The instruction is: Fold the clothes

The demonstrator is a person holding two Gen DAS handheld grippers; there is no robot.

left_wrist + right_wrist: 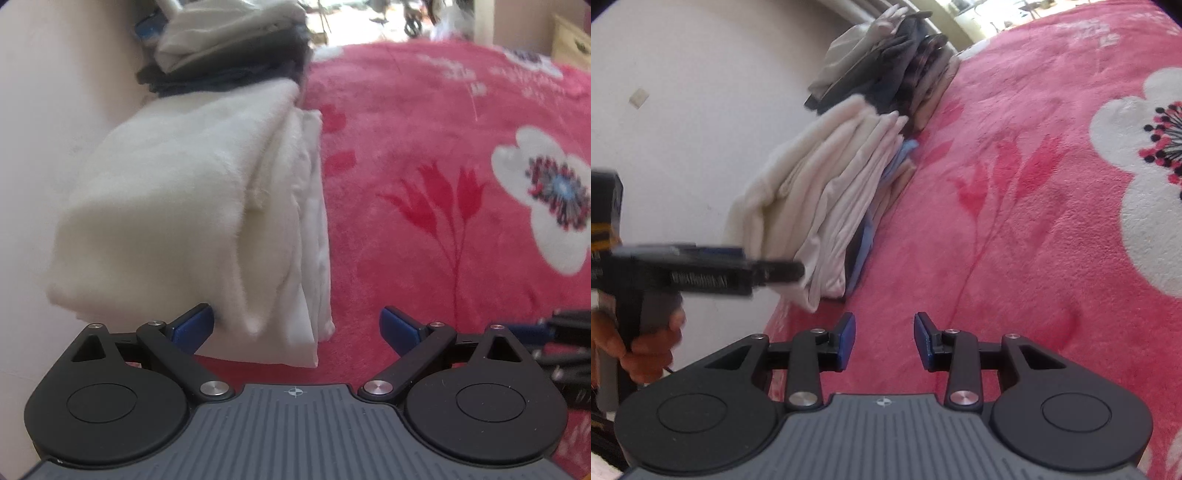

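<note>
A stack of folded white clothes (192, 206) lies along the wall on the pink flowered blanket (424, 177). My left gripper (297, 326) is open right at the near end of the stack; its left finger touches the cloth. In the right wrist view the same stack (827, 192) shows several white layers over a blue one, and the left gripper (775, 275) reaches in from the left against it, blurred. My right gripper (884, 341) is open and empty above the bare blanket (1034, 221), to the right of the stack.
A second stack of dark and grey folded clothes (229, 55) sits behind the white one; it also shows in the right wrist view (886, 70). A white wall (55, 92) runs along the left. The blanket stretches wide to the right.
</note>
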